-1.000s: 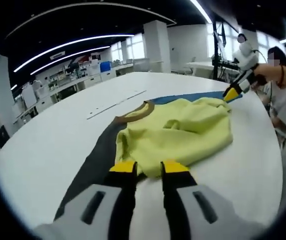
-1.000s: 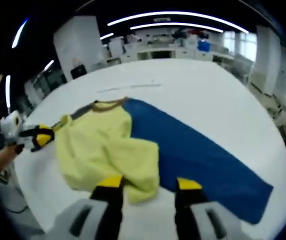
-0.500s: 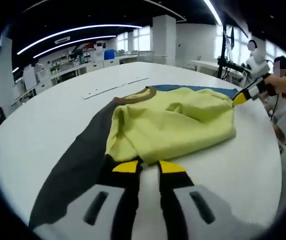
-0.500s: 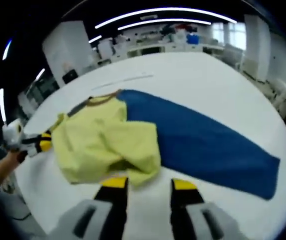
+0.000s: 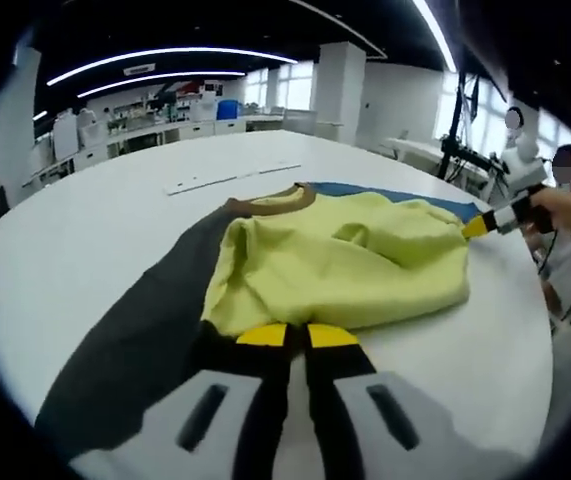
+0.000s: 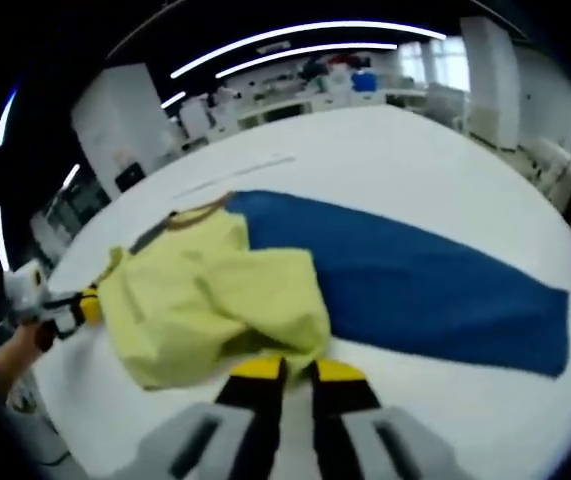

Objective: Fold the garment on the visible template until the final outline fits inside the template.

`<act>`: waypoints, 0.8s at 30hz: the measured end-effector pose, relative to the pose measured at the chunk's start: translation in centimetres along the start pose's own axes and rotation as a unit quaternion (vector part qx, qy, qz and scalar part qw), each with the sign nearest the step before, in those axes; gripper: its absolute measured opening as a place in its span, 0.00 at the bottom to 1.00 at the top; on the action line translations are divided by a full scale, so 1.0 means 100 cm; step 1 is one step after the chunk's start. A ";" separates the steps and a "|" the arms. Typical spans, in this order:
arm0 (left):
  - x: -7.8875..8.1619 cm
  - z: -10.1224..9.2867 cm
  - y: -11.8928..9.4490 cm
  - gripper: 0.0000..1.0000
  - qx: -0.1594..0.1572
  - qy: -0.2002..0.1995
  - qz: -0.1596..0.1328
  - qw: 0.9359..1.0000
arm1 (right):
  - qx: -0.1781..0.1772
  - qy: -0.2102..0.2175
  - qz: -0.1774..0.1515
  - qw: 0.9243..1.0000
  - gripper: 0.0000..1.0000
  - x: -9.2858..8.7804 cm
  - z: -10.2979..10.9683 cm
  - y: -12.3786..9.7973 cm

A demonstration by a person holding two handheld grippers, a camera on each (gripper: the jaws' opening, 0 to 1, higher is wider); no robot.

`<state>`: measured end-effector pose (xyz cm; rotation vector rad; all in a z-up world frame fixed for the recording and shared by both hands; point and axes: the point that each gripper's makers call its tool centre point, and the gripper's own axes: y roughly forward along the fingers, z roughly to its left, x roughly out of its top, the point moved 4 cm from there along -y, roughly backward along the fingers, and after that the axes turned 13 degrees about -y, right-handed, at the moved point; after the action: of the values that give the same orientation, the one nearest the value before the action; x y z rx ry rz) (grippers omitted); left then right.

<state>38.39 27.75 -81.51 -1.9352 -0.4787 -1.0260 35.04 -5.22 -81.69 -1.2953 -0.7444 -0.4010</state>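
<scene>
Gripping the near hem of the yellow garment [image 5: 345, 265], the left gripper [image 5: 298, 335] has its yellow-tipped jaws drawn almost together right at the cloth's edge, and the fabric seems pinched between them, though the exact bite is hidden under the tips. In the right gripper view the right gripper [image 6: 298, 369] stands the same way, jaws narrowed to a thin gap at the lower corner of the garment [image 6: 215, 300], apparently nipping that edge. The garment lies bunched and partly doubled over on the white table [image 5: 95, 230], with its brown collar [image 5: 275, 203] at the far end. It sits across the seam of the template, whose dark grey half [image 5: 135, 340] runs toward the left gripper and whose blue half [image 6: 415, 290] stretches well away to the side in the right gripper view. Judging by this, the step in hand is taking hold of two opposite edges for a fold or a straightening pull; the task looks roughly midway, since the cloth is rumpled and its outline is not yet neat. The next move likely calls for lifting both grips together, keeping tension even so the layers do not slip, and laying the cloth flat inside the coloured template. A person's hand [image 5: 565, 205] holds the far gripper at the table's edge.
</scene>
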 end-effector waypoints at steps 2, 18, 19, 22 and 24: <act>0.002 -0.003 -0.002 0.01 -0.002 -0.002 -0.003 1.000 | 0.001 0.002 0.000 1.000 0.02 0.000 0.000 -0.001; 0.021 -0.026 -0.047 0.00 -0.003 -0.005 -0.026 1.000 | 0.022 -0.047 -0.004 0.999 0.00 0.006 0.004 -0.023; 0.022 -0.026 -0.050 0.00 -0.004 -0.005 -0.027 1.000 | 0.026 -0.057 -0.003 0.998 0.00 0.007 0.006 -0.028; 0.020 -0.025 -0.059 0.00 0.011 -0.001 -0.014 1.000 | 0.036 -0.069 0.000 0.997 0.00 0.010 0.006 -0.032; 0.019 -0.030 -0.066 0.00 0.017 0.007 -0.008 1.000 | 0.048 -0.072 0.001 0.996 0.00 0.011 0.008 -0.036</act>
<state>33.75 28.74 -75.77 -1.8965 -0.5010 -1.0347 33.24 -5.19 -78.25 -1.2433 -0.8731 -0.2688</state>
